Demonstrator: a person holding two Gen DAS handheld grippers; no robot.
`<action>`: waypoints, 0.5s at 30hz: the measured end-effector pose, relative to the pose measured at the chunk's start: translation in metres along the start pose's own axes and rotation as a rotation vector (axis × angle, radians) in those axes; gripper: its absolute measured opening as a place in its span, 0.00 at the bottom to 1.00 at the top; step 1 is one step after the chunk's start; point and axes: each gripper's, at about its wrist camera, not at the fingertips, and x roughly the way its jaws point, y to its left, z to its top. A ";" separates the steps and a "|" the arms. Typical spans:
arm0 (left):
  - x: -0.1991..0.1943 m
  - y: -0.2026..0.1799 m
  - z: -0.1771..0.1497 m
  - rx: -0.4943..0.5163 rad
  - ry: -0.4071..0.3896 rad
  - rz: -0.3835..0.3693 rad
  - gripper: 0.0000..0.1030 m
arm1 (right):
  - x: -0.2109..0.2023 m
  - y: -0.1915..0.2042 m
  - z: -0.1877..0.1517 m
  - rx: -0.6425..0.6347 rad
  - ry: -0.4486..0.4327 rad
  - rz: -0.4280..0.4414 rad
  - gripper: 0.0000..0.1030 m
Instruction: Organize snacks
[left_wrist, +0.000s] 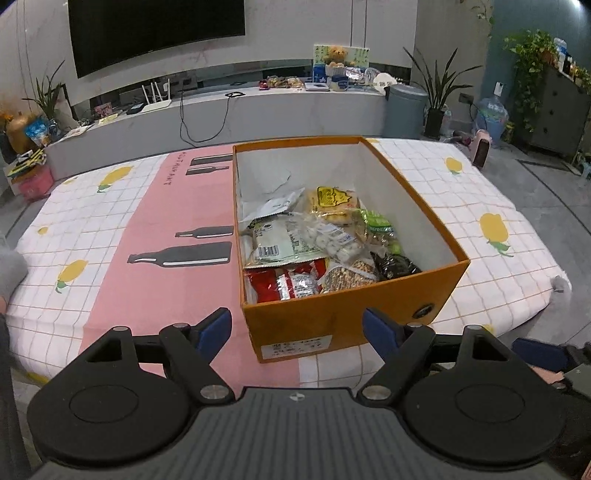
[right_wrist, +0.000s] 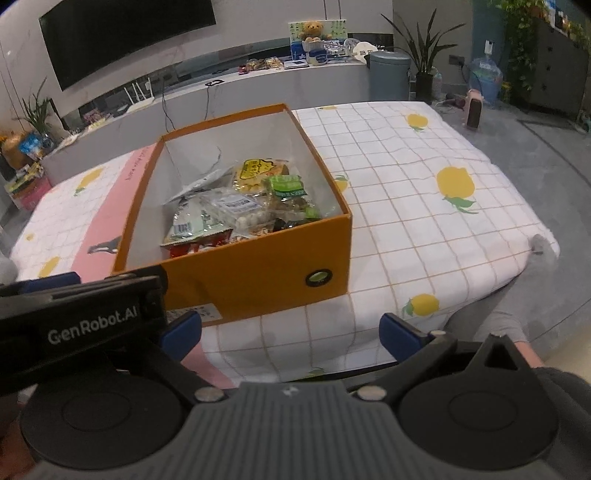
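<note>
Orange cardboard box (left_wrist: 343, 317), rectangular, lidless, white matte inside, sits on a bench draped in a soft checked cloth (left_wrist: 480, 192) printed with yellow lemons and a pink band bearing black bottle shapes. Snacks all lie inside the box, heaped toward its near end: a red foil packet (left_wrist: 280, 284) against the near wall, a glossy green-and-white bag (left_wrist: 273, 243) behind it, a clear crinkled pouch of pale round pieces (left_wrist: 332, 240), a yellow-labelled bag (left_wrist: 332, 199) deeper in, a bright green packet (left_wrist: 376, 221) and a dark shiny one (left_wrist: 395, 266) toward the box's right wall. A round black grommet (left_wrist: 424, 311) sits on the near face. Left wrist view looks straight down the box's length and shows the full pink band left of the box, plus one blue pad of the other tool at the right edge. Right wrist view sees the box from its right front corner, with much more bare cloth right of it, and the left tool's black body marked "GenRobot.AI" crossing in front of the box's near left corner. Left gripper (left_wrist: 297, 332) hovers level just short of the box's near face, fingers (left_wrist: 214, 328) spread wide, nothing between. Right gripper (right_wrist: 291, 332) sits low before the box's near right corner, fingers (right_wrist: 399, 332) likewise wide and empty. A grey sleeve (right_wrist: 495, 325) shows beside it.
</note>
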 end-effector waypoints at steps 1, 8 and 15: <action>0.001 0.000 0.000 -0.002 0.005 0.002 0.92 | 0.001 0.001 0.000 -0.010 -0.002 -0.003 0.97; 0.005 0.000 -0.004 -0.007 0.023 0.008 0.91 | 0.008 -0.001 -0.003 -0.027 0.008 0.013 0.97; 0.004 0.001 -0.005 -0.006 0.015 0.012 0.91 | 0.007 0.001 -0.003 -0.037 0.005 0.011 0.97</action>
